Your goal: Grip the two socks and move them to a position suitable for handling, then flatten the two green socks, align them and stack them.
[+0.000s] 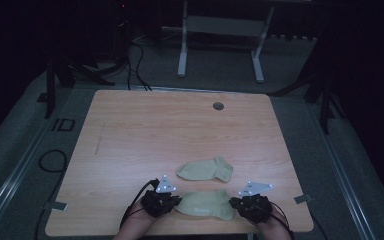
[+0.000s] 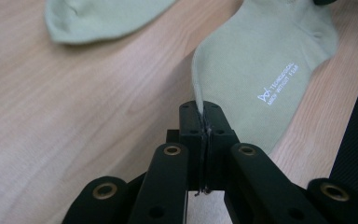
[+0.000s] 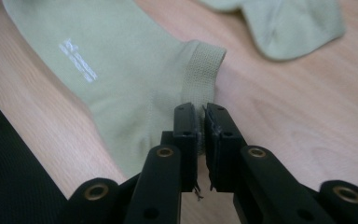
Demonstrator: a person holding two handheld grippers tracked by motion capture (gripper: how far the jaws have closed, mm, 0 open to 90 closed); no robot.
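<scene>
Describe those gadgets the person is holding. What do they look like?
Both the left gripper and the right gripper are black, each topped by a grey three-cornered plate with white dots. Each has two flat black jaws on arms with brass-ringed holes, and black cables trail back.

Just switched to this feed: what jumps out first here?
The near sock, pale green with white lettering, lies at the table's near edge, pinched at both ends: the left gripper is shut on its toe end, the right gripper on its ribbed cuff. The second sock lies loose just behind it.
</scene>
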